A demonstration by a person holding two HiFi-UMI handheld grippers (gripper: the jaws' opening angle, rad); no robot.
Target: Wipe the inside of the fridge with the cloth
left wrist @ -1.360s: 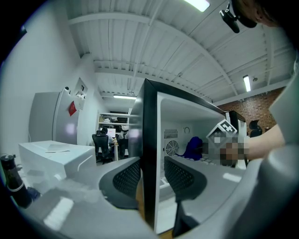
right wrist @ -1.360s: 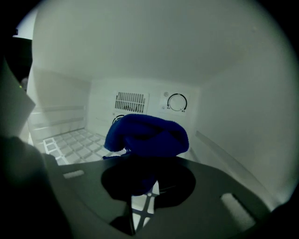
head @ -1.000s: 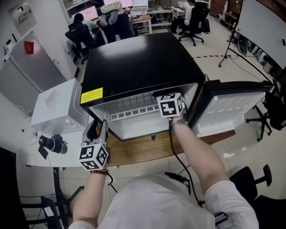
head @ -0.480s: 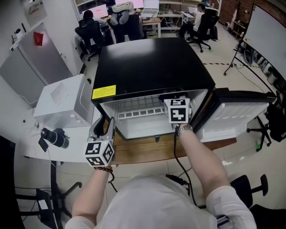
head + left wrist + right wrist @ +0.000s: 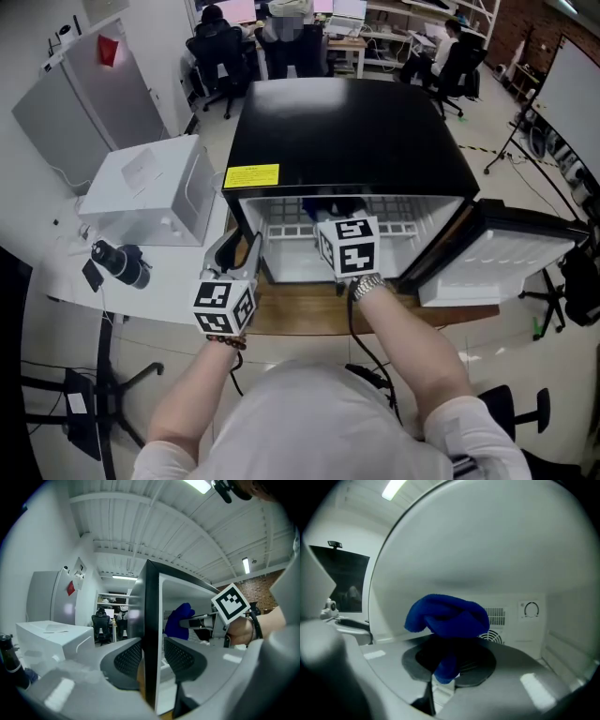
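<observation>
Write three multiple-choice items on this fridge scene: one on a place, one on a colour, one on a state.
1. Where is the cloth? A inside the fridge, in the right gripper's jaws; B on top of the fridge; C under the fridge.
2. What colour is the cloth? A yellow; B white; C blue.
3. The fridge's door is: A shut; B open; C missing.
1 A: the right gripper view shows it clamped inside. 2 C: both gripper views show blue. 3 B: the head view shows it swung out rightward.
</observation>
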